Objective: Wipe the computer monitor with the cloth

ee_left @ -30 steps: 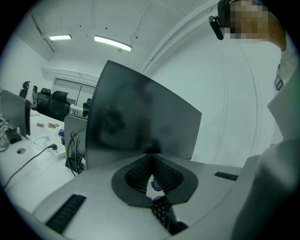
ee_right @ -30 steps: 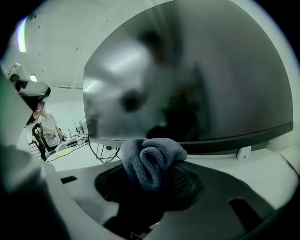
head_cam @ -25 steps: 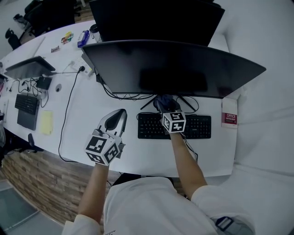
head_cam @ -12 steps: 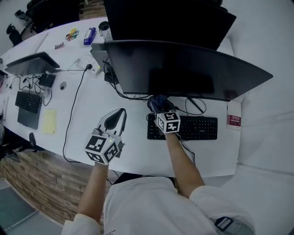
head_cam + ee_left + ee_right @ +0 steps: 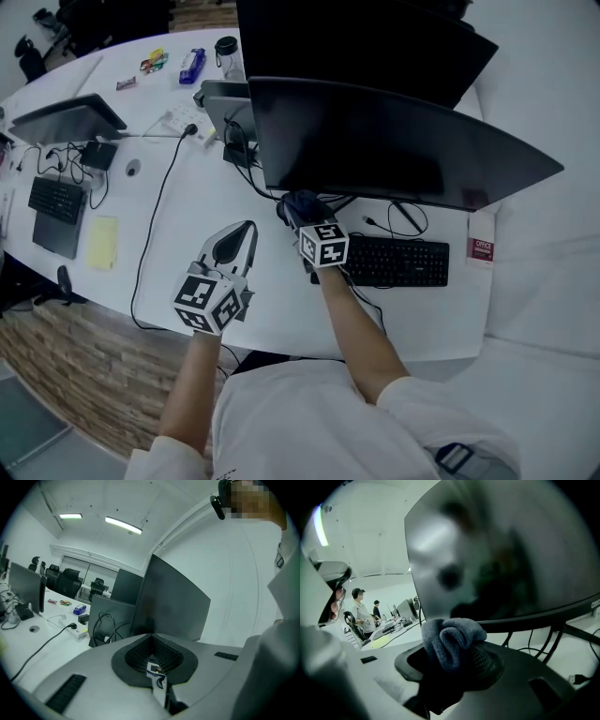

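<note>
down by the lower left corner of the computer monitor (image 5: 403, 141), the right gripper (image 5: 298, 216) has its fingers clamped on the cloth (image 5: 296, 201), a bunched grey wad that sticks out past the tips. a second ago that gripper sat under the middle of the screen, over the keyboard (image 5: 398, 261). since then it has slid toward the person's left along the bottom edge and now hangs at the keyboard's left end.

from its own view the wad sits right up by the bottom bezel, with the dark glass filling everything above. i can't tell whether it actually presses on the panel or rides just in front of it.

the left gripper (image 5: 246, 231) hasn't stirred. it rests low over the white desk (image 5: 169, 234), well apart from the screen, fingers together with nothing between them.

to my eye this looks like one sideways pass along the lowest strip coming to its end. if so, most of the screen above is not yet covered, and the next stroke probably needs to lift the wad and run back toward the right. the risk down here is the loose cables (image 5: 412, 221) under the screen, which a low swipe could snag.
</note>
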`<state>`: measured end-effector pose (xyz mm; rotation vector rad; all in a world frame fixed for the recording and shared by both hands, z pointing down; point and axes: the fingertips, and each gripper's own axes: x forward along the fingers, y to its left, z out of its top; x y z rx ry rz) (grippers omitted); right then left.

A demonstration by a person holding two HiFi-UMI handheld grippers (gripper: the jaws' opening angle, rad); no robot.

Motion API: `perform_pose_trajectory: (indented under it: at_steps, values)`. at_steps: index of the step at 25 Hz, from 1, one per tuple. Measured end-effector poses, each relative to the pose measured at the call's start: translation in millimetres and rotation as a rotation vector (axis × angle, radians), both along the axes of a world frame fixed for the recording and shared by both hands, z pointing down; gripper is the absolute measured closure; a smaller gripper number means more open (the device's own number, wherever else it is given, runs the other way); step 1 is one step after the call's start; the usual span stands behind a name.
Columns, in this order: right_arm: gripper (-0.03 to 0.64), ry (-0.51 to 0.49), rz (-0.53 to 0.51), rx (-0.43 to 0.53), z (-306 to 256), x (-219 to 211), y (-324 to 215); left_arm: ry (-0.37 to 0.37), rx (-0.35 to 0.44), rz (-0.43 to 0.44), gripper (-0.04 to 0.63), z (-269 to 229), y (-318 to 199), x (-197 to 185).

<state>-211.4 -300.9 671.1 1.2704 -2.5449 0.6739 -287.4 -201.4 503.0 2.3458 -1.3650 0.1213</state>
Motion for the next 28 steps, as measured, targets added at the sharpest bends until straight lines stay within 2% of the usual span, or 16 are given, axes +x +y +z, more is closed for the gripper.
perform_pose_trajectory:
  at_steps: [6, 15, 18, 23, 28]
  values:
    - [0.442, -0.048, -0.01, -0.028, -1.1, -34.8, -0.6, 0.009, 0.004, -0.007, 0.584, -2.6, -2.5, -9.9]
    - [0.442, -0.195, 0.034, -0.095, -5.3, -70.1, -1.3, 0.008, -0.003, -0.031, 0.584, 0.6, 0.4, -32.1]
    - [0.443, -0.276, 0.079, -0.136, -8.7, -77.1, -0.8, 0.01, -0.003, -0.035, 0.584, 0.8, 0.9, -37.4]
    - [0.443, -0.474, 0.193, -0.215, -15.0, -81.2, -3.2, 0.016, -0.002, -0.037, 0.584, 0.0, 3.3, -43.6]
    - [0.443, -0.567, 0.194, -0.196, -38.5, -92.7, -6.7, 0.019, 0.01, -0.037, 0.584, -3.6, 5.9, -48.8]
